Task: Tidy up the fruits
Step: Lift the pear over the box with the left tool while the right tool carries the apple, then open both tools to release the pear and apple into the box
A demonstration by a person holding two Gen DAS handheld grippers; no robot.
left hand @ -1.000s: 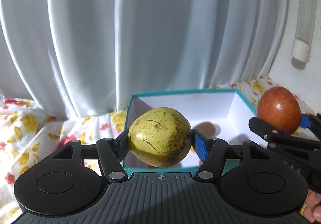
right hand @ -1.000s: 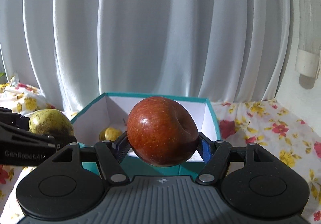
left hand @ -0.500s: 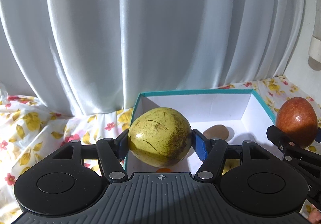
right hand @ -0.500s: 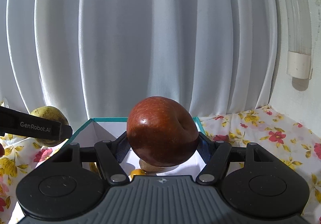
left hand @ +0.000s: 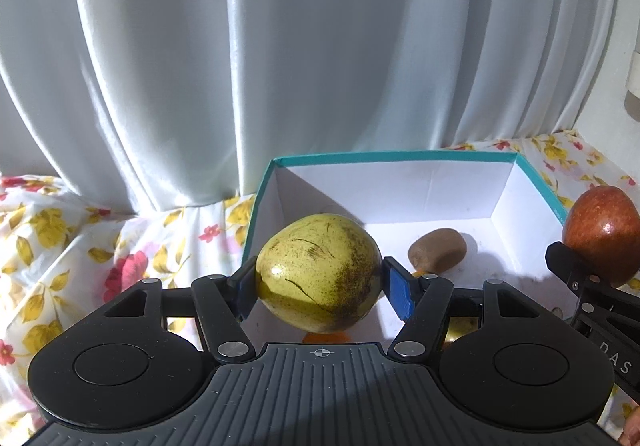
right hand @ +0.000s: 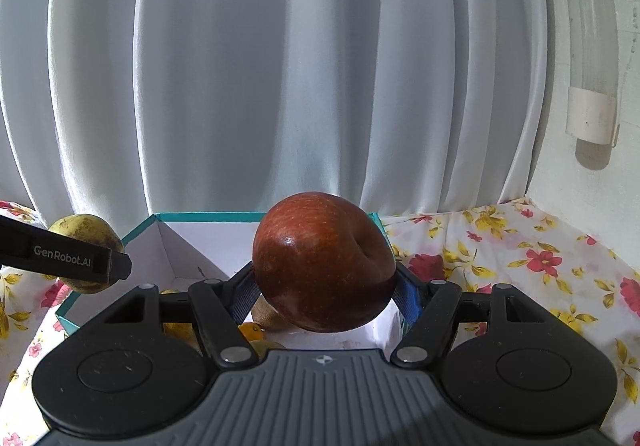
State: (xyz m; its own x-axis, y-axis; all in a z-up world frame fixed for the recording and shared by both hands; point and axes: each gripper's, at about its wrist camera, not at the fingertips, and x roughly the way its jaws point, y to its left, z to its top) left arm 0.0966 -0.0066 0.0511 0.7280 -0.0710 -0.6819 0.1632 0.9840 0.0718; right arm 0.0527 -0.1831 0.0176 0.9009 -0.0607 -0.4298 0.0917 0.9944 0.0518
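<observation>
**Two fruits are hanging over the teal box, one in each gripper**

The left gripper is clamping a yellow-green fruit between its blue pads, which are pressing on the fruit's two sides. The right gripper is doing the same with a red apple, whose dimple is facing right in the right wrist view. Neither fruit is resting on anything.

The relation that matters is where each fruit is sitting against the teal box. Seen from the left wrist, the yellow-green fruit is hanging in front of the box's left half, with the white floor showing behind and below it; the box is lying ahead and below. The red apple is showing against the box's right wall in that view, so it seems to be hovering near the right rim rather than over the middle. The box's long side is running left to right across both views.

A brown kiwi is lying on the box floor, right of the yellow-green fruit, and a small orange fruit is peeking out below the grippers. The left hand looks better placed to drop first, into the free left part of the floor. A flowered cloth is covering the surface around the box.
</observation>
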